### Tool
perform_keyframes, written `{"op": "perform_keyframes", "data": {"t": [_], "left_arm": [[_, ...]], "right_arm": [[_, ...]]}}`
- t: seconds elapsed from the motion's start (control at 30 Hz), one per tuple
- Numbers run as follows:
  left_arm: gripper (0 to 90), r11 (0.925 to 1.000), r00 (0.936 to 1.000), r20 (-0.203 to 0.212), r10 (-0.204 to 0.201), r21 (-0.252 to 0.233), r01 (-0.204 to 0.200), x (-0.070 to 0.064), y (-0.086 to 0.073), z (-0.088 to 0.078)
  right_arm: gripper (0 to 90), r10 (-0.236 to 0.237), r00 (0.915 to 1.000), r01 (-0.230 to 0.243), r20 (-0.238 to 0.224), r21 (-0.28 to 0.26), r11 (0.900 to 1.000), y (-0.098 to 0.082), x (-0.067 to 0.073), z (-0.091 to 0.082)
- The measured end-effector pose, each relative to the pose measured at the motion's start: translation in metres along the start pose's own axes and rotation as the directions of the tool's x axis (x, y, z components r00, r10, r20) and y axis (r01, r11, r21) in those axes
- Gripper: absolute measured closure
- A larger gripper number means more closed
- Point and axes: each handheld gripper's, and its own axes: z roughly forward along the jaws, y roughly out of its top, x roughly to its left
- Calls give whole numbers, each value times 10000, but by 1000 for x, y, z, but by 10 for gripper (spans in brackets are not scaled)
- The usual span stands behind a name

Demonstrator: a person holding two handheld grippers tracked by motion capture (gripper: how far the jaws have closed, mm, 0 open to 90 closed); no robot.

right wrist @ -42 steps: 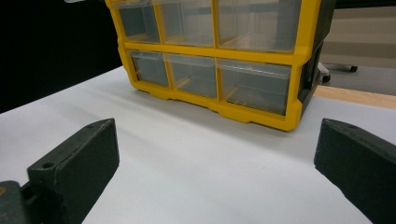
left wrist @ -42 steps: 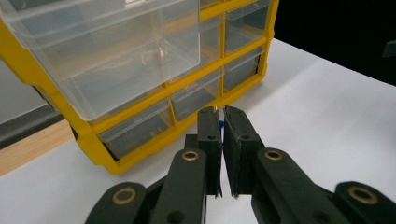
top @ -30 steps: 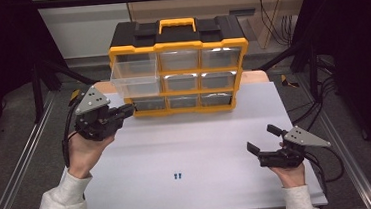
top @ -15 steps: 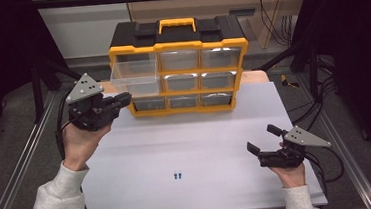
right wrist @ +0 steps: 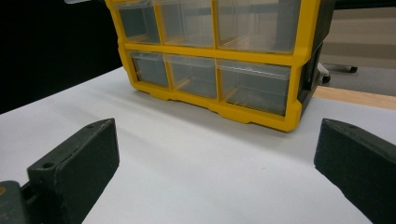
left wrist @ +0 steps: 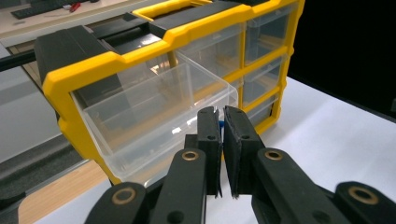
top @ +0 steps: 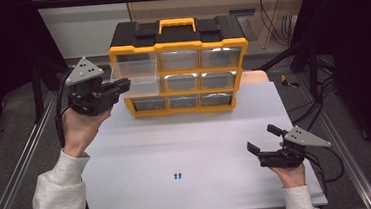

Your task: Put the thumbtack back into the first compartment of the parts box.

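We find the yellow-and-black drawer cabinet [top: 179,67] standing at the far edge of the table [top: 196,143], and we take it as our landmark. Its top-left drawer [top: 135,80] is pulled out from the cabinet front and appears empty in the left gripper view.

The left tongs [top: 121,84] sit just beside the open drawer's front edge, at its level. Their jaws stand nearly together, and in the left gripper view a small blue item [left wrist: 220,127] shows in the narrow gap between the pads. We judge it to be a small part pinched there, though we cannot identify it.

The right tongs [top: 262,139] rest low over the table, well apart from the cabinet on its right-hand side, jaws spread wide with nothing between them.

Two small blue pieces [top: 177,176] lie on the table, well in front of the cabinet.

Our assessment: the drawer is opened and one piece is lifted to it; the piece is not yet released inside. Two pieces on the table remain to be collected, and the drawer remains to be shut.
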Motion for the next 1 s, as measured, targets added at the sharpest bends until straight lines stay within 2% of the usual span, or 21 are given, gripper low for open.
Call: {"op": "perform_keyframes", "data": {"t": [0.4, 0.63, 0.73, 0.9, 0.93, 1.0], "left_arm": [[848, 10000, 9994, -358, 6, 32, -5, 9, 13, 12], [847, 9995, 9980, -622, 122, 290, -104, 14, 16, 22], [847, 9995, 9977, -679, 45, 302, -24, 17, 16, 27], [847, 9983, 9966, -805, 144, 572, -98, 23, 16, 35], [847, 9990, 9963, -857, -9, 455, 48, 23, 16, 38], [847, 9983, 9961, -876, 72, 589, -21, 25, 16, 39]], "right_arm": [[4, -20, 10000, 20, 8, 30, 10000, 0, 0, 0], [5, 20, 10000, -20, 31, 4, 10000, 0, 0, 0], [4, 20, 10000, -20, 28, 16, 10000, 0, 0, 0], [5, -8, 10000, 8, -1, 40, 10000, 0, 0, 0], [5, -24, 10000, 23, 21, 45, 10000, 0, 0, 0], [4, 4, 10000, -4, 34, 23, 10000, 0, 0, 0]]}}
